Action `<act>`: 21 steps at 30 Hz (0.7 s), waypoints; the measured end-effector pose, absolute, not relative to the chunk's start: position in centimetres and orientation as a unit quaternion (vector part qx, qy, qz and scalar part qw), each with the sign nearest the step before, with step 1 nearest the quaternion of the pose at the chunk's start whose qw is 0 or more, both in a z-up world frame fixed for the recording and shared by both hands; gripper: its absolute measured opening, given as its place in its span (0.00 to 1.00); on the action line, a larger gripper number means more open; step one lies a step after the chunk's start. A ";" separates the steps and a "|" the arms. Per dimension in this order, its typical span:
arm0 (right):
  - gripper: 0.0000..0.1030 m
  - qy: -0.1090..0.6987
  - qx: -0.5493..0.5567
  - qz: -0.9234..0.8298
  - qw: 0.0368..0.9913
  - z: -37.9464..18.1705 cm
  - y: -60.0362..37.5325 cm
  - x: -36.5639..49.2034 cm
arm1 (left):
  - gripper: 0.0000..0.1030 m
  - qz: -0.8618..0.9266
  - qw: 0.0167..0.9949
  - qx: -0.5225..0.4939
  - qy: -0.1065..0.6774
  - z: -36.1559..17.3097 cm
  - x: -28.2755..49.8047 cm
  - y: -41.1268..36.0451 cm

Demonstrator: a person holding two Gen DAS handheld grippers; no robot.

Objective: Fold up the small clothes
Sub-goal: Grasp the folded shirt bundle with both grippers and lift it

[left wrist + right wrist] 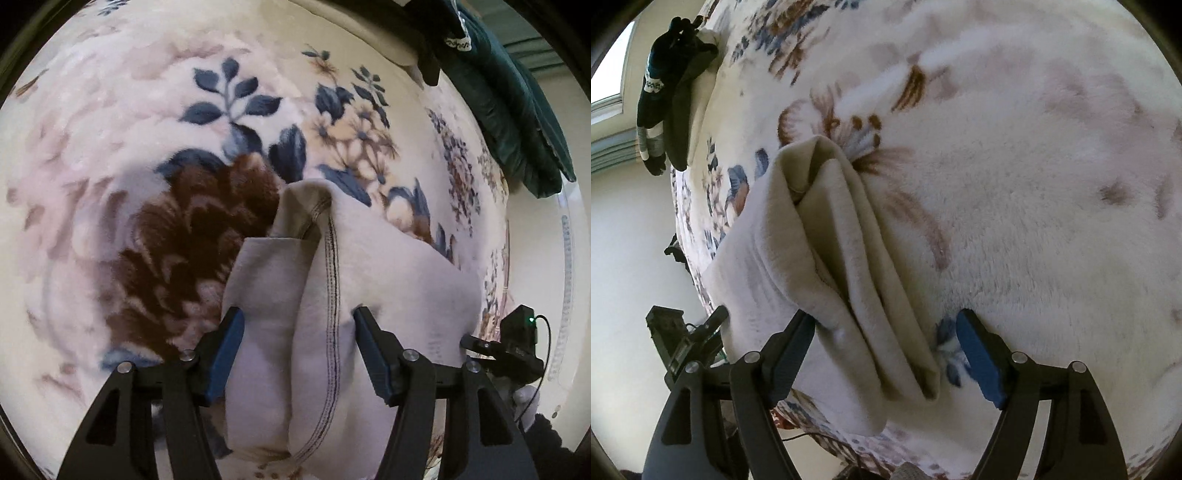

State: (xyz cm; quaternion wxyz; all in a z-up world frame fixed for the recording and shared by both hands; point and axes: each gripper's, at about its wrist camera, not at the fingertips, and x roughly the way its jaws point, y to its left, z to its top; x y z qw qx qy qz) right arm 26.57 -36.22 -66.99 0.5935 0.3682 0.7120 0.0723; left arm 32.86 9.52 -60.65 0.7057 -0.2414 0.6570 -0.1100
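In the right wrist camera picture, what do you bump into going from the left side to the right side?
Dark clothes hanging at the far left edge → the other gripper low down → the folded beige garment → the brown flower on the blanket → plain fluffy white blanket.

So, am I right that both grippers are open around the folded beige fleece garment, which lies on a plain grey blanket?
Not quite: the blanket is cream plush with blue and brown flowers, as the left wrist view shows. The left gripper and right gripper are indeed open around the folded beige fleece garment.
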 end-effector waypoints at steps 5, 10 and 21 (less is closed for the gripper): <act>0.78 0.714 0.368 0.080 0.590 -67.3 -36.3 26.7 | 0.57 -0.093 0.706 -0.223 0.665 -59.7 31.9 10.7; 0.80 0.716 0.370 0.084 0.586 -67.7 -36.6 27.0 | 0.57 -0.095 0.682 -0.254 0.679 -61.7 31.7 11.2; 0.85 0.712 0.392 0.117 0.570 -68.2 -36.3 27.6 | 0.58 -0.178 0.618 -0.421 0.639 -64.5 32.4 12.5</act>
